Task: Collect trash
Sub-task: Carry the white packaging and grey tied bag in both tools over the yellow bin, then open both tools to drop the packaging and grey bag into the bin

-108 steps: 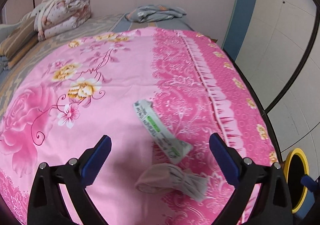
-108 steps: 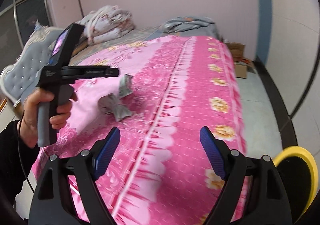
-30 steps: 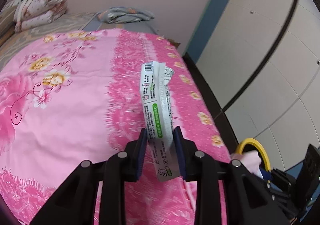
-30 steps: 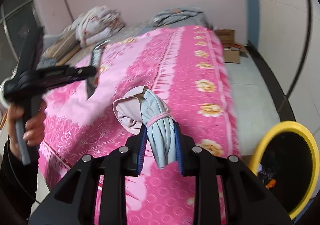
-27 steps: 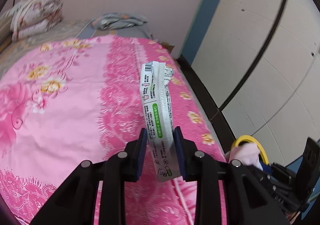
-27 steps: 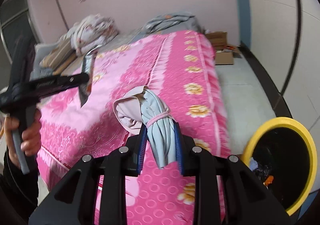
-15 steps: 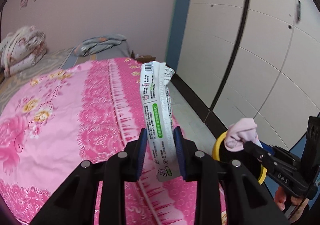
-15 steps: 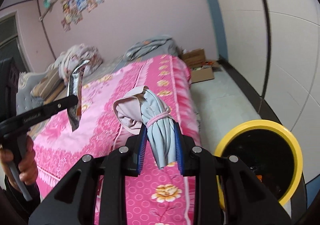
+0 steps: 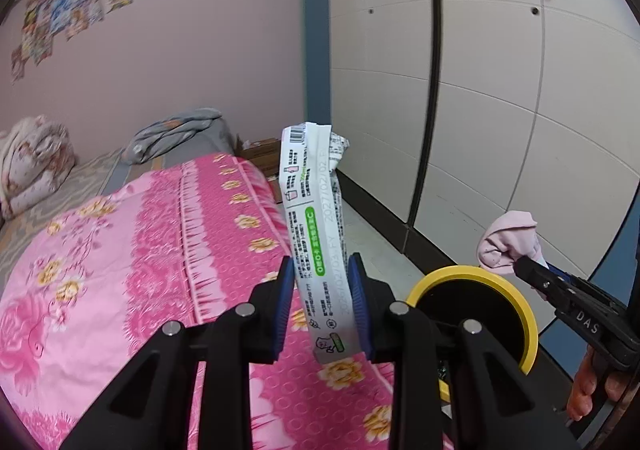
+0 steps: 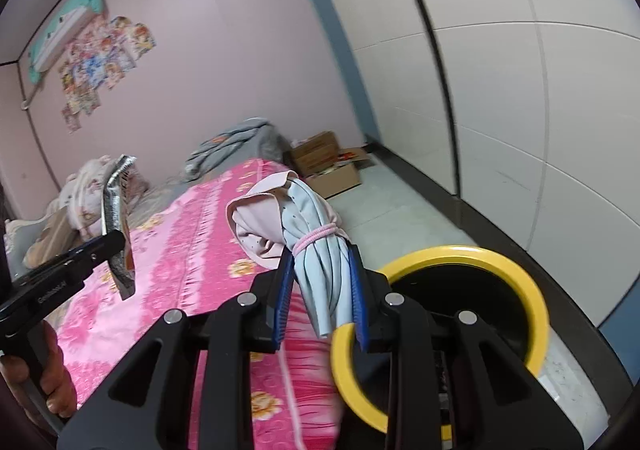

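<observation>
Presently, both grippers are loaded. The left gripper (image 9: pixel 322 298) has its blue fingers (image 9: pixel 282 304) clamped on a long white wrapper (image 9: pixel 314 222) printed with a barcode, small text and a green label; the wrapper stands nearly upright, its crumpled top end above the fingers and its lower end hanging just below them. The right gripper (image 10: pixel 320 298) has its fingers (image 10: pixel 283 296) clamped on a cloth bundle (image 10: pixel 296 226), pale blue and pale pink, tied round with a pink elastic band; the pink part bulges to the left above the fingers.

Container: one round bin (image 10: pixel 520 282) with a yellow rim and a black interior stands on the floor (image 10: pixel 400 206), just beside the corner of the bed (image 9: pixel 120 250). In the right wrist view the bundle is held at the bin's near-left rim, partly over the opening. In the left wrist view the wrapper is held over the bed's edge, to the left of the bin and not over it. The bin's contents cannot be made out; the interior reads as dark, largely hidden behind the gripper bodies.

Second container: an open cardboard box (image 10: pixel 328 166) on the floor past the end of the bed, holding assorted items too small to identify.

The bed carries a pink floral cover, with folded bedding (image 9: pixel 32 162) near the far wall
</observation>
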